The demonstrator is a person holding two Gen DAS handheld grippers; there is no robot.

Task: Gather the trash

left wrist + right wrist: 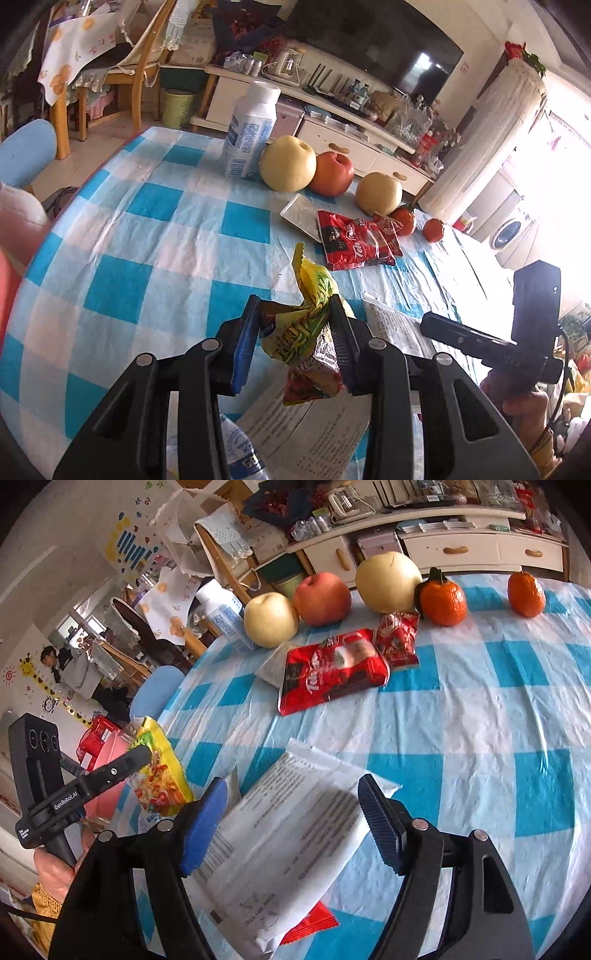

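The left gripper [293, 326] is clamped on a crumpled yellow wrapper [306, 325], held just above the near part of the checked tablecloth [147, 236]. In the right wrist view the same wrapper [162, 771] shows at the near left, pinched at the table's edge.

Far left on the cloth stands a white bottle [249, 131]. To its right, in a row along the far side, lie a pale pear [288, 164], a red apple [332, 173], a second pear [378, 194] and two tangerines [404, 221], the second [433, 229] a little apart to the right. Nearer, in front of the fruit, a red packet [351, 240] lies partly over a silver pouch [301, 218], with a small red sachet [388, 232] touching its right side.

The right gripper [291, 812] hangs with its jaws apart, one on either side of a white printed pouch [288, 834] lying flat at the near middle; they seem clear of it, though the angle makes that hard to judge. A red scrap [314, 921] pokes out from under the pouch's near end.
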